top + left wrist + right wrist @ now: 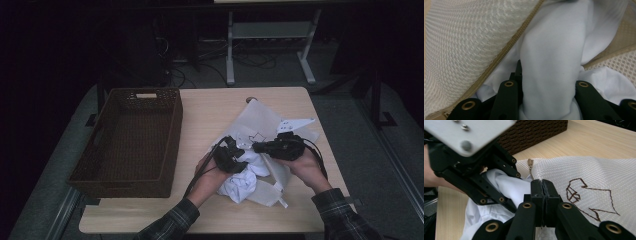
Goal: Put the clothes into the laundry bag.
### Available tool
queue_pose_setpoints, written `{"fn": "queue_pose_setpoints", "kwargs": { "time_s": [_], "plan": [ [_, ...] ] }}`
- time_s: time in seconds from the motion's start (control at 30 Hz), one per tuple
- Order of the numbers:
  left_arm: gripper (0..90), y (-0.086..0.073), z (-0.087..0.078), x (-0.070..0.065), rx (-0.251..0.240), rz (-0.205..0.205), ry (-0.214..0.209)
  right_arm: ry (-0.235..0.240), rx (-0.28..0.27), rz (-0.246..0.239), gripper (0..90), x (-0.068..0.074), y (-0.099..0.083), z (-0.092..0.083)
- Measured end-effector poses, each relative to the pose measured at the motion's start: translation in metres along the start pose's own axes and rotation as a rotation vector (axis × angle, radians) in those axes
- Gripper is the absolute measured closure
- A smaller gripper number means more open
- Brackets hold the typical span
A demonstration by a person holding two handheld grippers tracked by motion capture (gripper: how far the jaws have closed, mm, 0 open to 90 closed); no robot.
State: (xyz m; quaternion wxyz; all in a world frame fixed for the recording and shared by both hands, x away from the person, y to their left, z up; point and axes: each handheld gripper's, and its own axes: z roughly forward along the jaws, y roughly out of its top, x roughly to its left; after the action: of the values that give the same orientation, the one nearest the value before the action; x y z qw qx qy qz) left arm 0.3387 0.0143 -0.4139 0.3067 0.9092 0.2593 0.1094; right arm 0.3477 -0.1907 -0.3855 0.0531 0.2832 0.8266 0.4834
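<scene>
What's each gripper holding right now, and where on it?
Left gripper grips a fold of the white garment; right gripper pinches the mesh bag at its zipper edge.

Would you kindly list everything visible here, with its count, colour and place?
mesh laundry bag: one, white with tan zipper, right half of the table.
white garment: one, bunched at the bag's opening.
wicker basket: one, dark brown, left side of the table.
table: one, light wood.
left gripper: one, black, jaws closed on the white garment.
right gripper: one, black, jaws pinching the bag's edge by the zipper.
hands: two, plaid sleeves, from the bottom edge.
</scene>
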Motion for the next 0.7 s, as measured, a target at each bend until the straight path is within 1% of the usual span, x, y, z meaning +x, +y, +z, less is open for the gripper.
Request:
{"fn": "queue_pose_setpoints", "kwargs": {
  "time_s": [0.13,0.2,0.33,0.4,0.47,0.5,0.53,0.57,0.6,0.63,0.67,0.7],
  "plan": [
    [68.0,0.004,0.004,-0.001,0.012,-0.005,0.003,-0.002,-0.003,-0.003,87.8,0.001,0.000,0.001],
    [67.7,0.007,0.004,-0.002,0.003,-0.016,0.009,-0.004,-0.003,-0.003,87.8,0.001,0.000,0.000],
    [66.8,0.014,0.005,-0.004,-0.013,-0.014,0.013,-0.012,-0.011,0.010,87.8,-0.002,0.000,-0.003],
    [66.2,0.016,0.009,-0.004,-0.009,-0.023,0.007,-0.016,-0.012,0.013,87.8,-0.004,-0.001,-0.003],
    [66.0,0.017,0.014,-0.003,-0.005,-0.033,0.010,-0.021,-0.011,0.018,87.8,-0.004,-0.002,-0.003],
    [65.8,0.017,0.014,-0.003,-0.005,-0.033,0.010,-0.024,-0.009,0.016,87.8,-0.004,-0.002,-0.003],
    [65.5,0.018,0.019,-0.002,-0.007,-0.051,0.015,-0.028,-0.008,0.013,87.8,-0.004,-0.002,-0.003],
    [64.9,0.018,0.019,-0.002,-0.007,-0.051,0.015,-0.028,-0.008,0.013,87.8,-0.004,-0.002,-0.003],
    [63.3,0.018,0.023,0.000,-0.010,-0.062,0.021,-0.037,-0.006,0.013,87.8,-0.006,-0.003,-0.003],
    [62.2,0.018,0.023,0.000,-0.010,-0.062,0.021,-0.037,-0.006,0.013,87.8,-0.006,-0.003,-0.003],
    [62.2,0.018,0.025,0.002,-0.013,-0.075,0.019,-0.040,-0.007,0.017,87.8,-0.007,-0.004,-0.004],
    [59.8,0.017,0.025,0.002,-0.014,-0.081,0.018,-0.044,-0.006,0.027,87.8,-0.010,-0.005,-0.004]
  ]
}}
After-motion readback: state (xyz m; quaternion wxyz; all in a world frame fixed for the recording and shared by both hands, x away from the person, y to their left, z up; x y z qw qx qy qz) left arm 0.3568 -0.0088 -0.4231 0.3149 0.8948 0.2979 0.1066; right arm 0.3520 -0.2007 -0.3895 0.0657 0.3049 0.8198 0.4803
